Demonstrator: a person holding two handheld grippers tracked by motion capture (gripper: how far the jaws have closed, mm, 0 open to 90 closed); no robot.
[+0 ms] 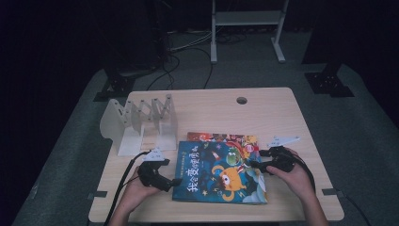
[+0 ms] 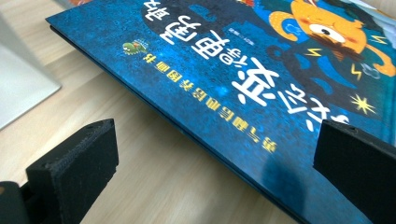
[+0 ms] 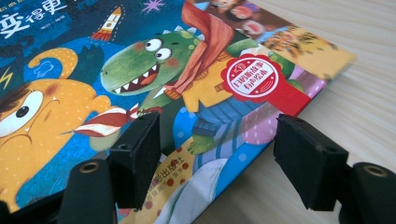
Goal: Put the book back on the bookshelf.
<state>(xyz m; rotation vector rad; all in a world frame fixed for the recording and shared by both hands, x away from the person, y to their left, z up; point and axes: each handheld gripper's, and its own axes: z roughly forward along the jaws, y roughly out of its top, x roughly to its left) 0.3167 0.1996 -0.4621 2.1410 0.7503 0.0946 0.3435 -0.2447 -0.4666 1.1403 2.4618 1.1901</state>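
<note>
Finding: the blue book lies flat at lower centre of the high view, on top of a second book. My left gripper is at its left edge, jaws spread, with the spine between them untouched. My right gripper straddles the right edge, jaws apart, pinching nothing. Recommendation: slip one jaw under the cover before closing. Both hands sit low, pointing inward.

Blue picture book on the table

It lies flat, cover up, showing a dinosaur and an orange monster, atop a second book.
</note>
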